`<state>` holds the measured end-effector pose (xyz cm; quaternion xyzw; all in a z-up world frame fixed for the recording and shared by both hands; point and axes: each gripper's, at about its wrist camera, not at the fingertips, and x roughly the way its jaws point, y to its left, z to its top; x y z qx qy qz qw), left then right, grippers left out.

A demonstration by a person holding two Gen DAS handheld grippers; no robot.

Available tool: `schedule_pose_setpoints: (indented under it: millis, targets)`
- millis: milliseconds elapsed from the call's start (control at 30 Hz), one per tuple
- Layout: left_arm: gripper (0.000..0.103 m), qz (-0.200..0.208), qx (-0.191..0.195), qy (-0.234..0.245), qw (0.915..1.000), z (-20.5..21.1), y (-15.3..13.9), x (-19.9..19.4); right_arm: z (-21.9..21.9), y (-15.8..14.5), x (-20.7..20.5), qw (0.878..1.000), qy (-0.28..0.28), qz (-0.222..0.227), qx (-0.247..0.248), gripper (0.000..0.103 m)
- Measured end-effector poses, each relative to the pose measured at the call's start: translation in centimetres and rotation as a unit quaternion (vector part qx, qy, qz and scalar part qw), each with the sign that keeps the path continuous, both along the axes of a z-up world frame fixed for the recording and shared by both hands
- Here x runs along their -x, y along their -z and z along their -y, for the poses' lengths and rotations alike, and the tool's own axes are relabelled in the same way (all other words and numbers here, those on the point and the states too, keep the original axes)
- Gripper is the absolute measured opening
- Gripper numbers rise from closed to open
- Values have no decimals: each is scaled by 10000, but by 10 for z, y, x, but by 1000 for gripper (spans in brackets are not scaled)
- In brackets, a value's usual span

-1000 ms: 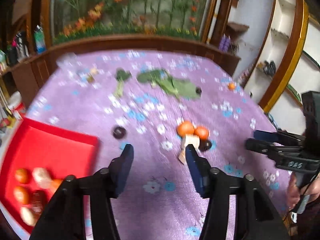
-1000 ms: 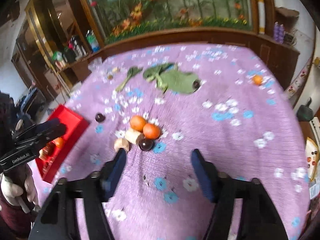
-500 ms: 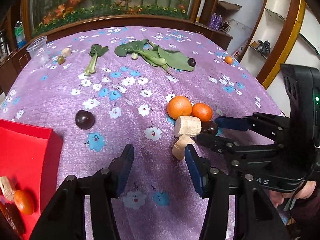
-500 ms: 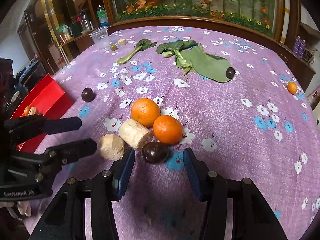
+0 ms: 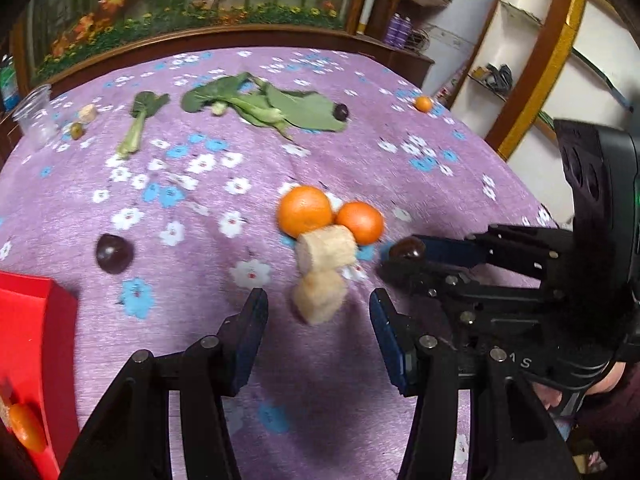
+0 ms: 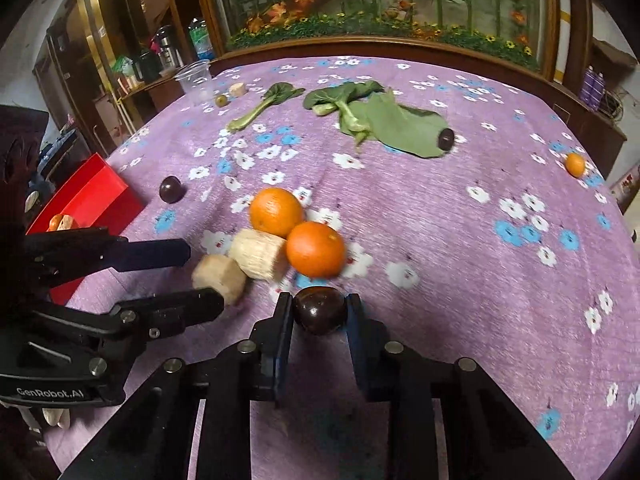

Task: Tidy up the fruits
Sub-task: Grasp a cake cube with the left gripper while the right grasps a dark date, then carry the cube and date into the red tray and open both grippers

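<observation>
1. My right gripper (image 6: pixel 319 312) has its jaws clamped on a dark plum (image 6: pixel 319 309); my right camera shows both pads pressed to its glossy, maroon-brown sides, low over the purple flowered tablecloth (image 6: pixel 460 248).
2. My left gripper (image 5: pixel 318 326) has its jaws apart, with a pale beige chunk (image 5: pixel 319 296) just ahead of the tips, between them; I cannot tell if they touch it.
3. Only my left camera shows the inside of the red tray (image 5: pixel 28 360), with a small orange fruit (image 5: pixel 26 428) in it, at the table's near left edge.
4. Just beyond, a second beige chunk (image 6: pixel 260 254) touches two oranges (image 6: pixel 276 212).
5. To the right of that cluster, the cloth lies bare.
6. Farther off lie another plum (image 6: pixel 171 189), leafy greens (image 6: pixel 384 120) and a clear cup (image 6: pixel 194 80) near the wooden far edge.
</observation>
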<state>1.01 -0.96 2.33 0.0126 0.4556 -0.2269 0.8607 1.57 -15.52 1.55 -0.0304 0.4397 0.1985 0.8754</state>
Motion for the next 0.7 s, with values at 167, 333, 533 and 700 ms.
schedule_pose_setpoints:
  millis: [167,333,533,700]
  targets:
    - [51,-17,-143,39,9999,11,8,-4,4,2,-2,10000,41,4,-83,29]
    - [42,28,-52,-70,10000,8,9,-9,8,2,-3,9997,91,-34,-223,29]
    - [27,109,-179,-110,9997,7,9,-7,2,2,1,9998,104,-11,-182,28]
    - [27,214,-63,-332,9992,-5,-3,5,-3,-7,13,9998,53,76,-167,27]
